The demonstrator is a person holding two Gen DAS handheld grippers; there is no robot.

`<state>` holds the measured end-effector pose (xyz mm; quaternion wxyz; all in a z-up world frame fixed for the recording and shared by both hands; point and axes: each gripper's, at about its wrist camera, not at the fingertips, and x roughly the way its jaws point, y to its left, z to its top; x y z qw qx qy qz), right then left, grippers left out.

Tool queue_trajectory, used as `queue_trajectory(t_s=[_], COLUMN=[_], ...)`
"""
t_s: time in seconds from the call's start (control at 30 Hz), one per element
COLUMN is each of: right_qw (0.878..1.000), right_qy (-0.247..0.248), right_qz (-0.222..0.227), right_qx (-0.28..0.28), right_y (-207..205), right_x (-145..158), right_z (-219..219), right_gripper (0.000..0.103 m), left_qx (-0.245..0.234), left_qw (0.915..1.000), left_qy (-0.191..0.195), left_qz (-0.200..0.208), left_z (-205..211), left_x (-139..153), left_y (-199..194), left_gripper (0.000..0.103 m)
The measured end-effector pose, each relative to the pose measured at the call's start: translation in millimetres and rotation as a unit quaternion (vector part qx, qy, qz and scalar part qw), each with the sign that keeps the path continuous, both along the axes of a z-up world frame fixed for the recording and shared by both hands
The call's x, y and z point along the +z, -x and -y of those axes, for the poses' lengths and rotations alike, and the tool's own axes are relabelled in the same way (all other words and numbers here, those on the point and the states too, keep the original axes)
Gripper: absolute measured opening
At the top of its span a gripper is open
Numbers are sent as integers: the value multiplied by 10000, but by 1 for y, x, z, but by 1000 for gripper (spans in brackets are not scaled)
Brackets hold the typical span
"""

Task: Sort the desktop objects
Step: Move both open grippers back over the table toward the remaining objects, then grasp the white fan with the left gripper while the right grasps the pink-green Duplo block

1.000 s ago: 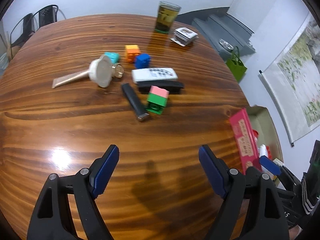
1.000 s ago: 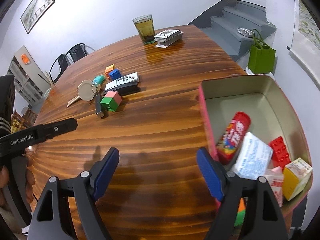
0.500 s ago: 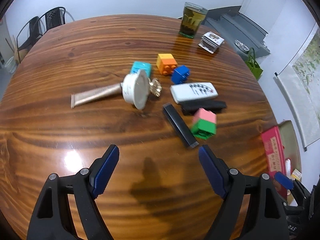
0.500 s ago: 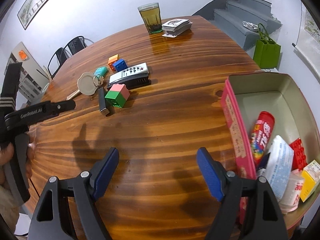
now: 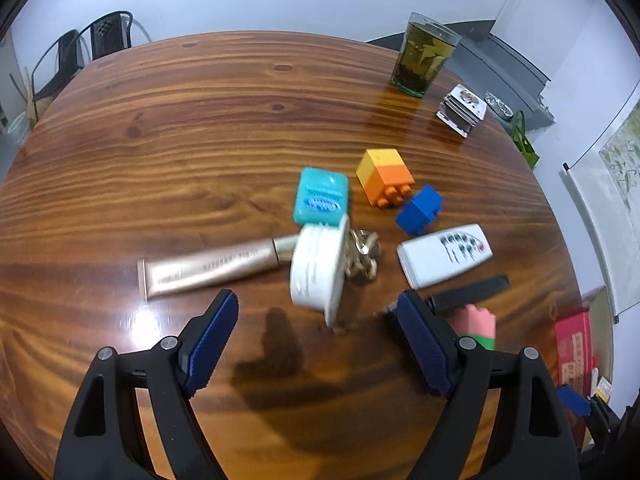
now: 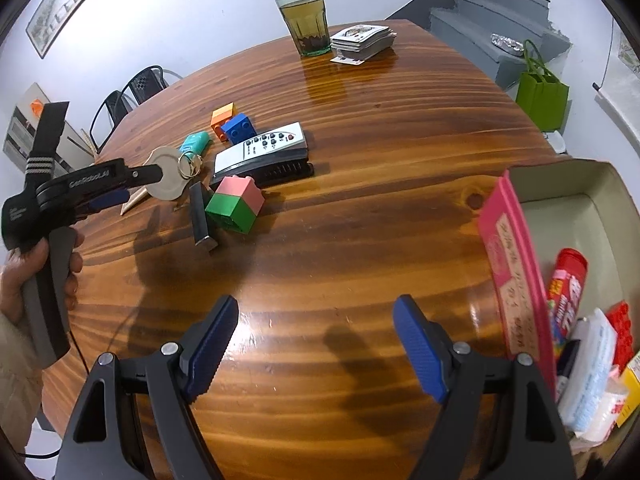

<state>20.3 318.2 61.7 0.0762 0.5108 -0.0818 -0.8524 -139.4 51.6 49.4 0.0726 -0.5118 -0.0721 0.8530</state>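
Observation:
My left gripper [image 5: 316, 308] hangs open just short of a white round lid [image 5: 318, 268] that leans on edge, with a gold tube [image 5: 212, 268] to its left and keys [image 5: 362, 256] to its right. Beyond lie a teal case [image 5: 320, 196], an orange-yellow brick [image 5: 384, 178], a blue brick [image 5: 420, 208] and a white remote [image 5: 444, 254]. The right finger partly hides a pink-green brick [image 5: 478, 326]. My right gripper [image 6: 316, 316] is open over bare wood, with nothing between its fingers. The pink-green brick [image 6: 236, 204] and a black bar [image 6: 200, 220] lie ahead of it.
A pink open box [image 6: 512, 264] with several items stands at the right table edge. A glass of tea [image 6: 306, 24] and a card stack [image 6: 362, 40] stand at the far side. A black comb-like item [image 5: 468, 288] lies under the remote. A hand holds the left gripper [image 6: 132, 188].
The left gripper has moved in toward the cluster, so the white lid now sits just ahead of its fingers. The right gripper has drifted left and forward; the box sits further right in view.

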Motion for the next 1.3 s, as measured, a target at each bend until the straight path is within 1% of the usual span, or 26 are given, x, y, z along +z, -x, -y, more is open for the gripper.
queue_trajectory(t_s=[0.13,0.23,0.33,0.4,0.43,0.47,0.5,0.53,0.63,0.8,0.93,1.13,1.17,1.3], right_qw=[10000,10000,10000,10000,10000,10000,9999,9999,9999,9998,9995,9989,9988,9983], right_qy=[18,23,25,21,19,23,27,28,44,155,207,170,164,147], right_qz=[41,52,65,78,84,87,87,80,35,9,-82,-128,-123,-109], right_qx=[-14,-17,2,22,31,43,63,85,148,155,226,422,440,561], right_y=[11,18,25,29,31,33,36,38,45,62,76,93,95,100], right_x=[-4,-6,-8,-9,-10,-11,-12,-12,-12,-13,-10,-13,-14,-17], right_z=[4,7,10,13,14,16,18,20,25,30,38,55,58,67], right_gripper=[83,83,83,83,83,83,83,83,83,83,83,82,82,73], left_qx=[-64,-78,-87,-148,-181,-238,-271,-269,-352,-506,-445,-360,-345,-325], left_qw=[10000,9999,9999,9999,9998,9997,9996,9996,9994,9986,9989,9993,9993,9995], left_qy=[37,-53,-52,-43,-45,-76,-96,-40,35,-12,-114,-115,-113,-12], left_qz=[31,65,-3,-56,-61,-31,19,65,-3,-148,-133,-76,-59,-28], left_z=[1,2,1,-1,-2,-2,-3,-4,-6,-11,-5,-1,0,3], left_x=[-10,-15,-18,-18,-18,-19,-20,-21,-18,-9,-7,-7,-7,-7], left_y=[15,20,23,24,24,25,26,27,23,9,-2,-13,-15,-23], left_gripper=[85,84,83,74,60,37,28,23,23,23,23,23,23,23])
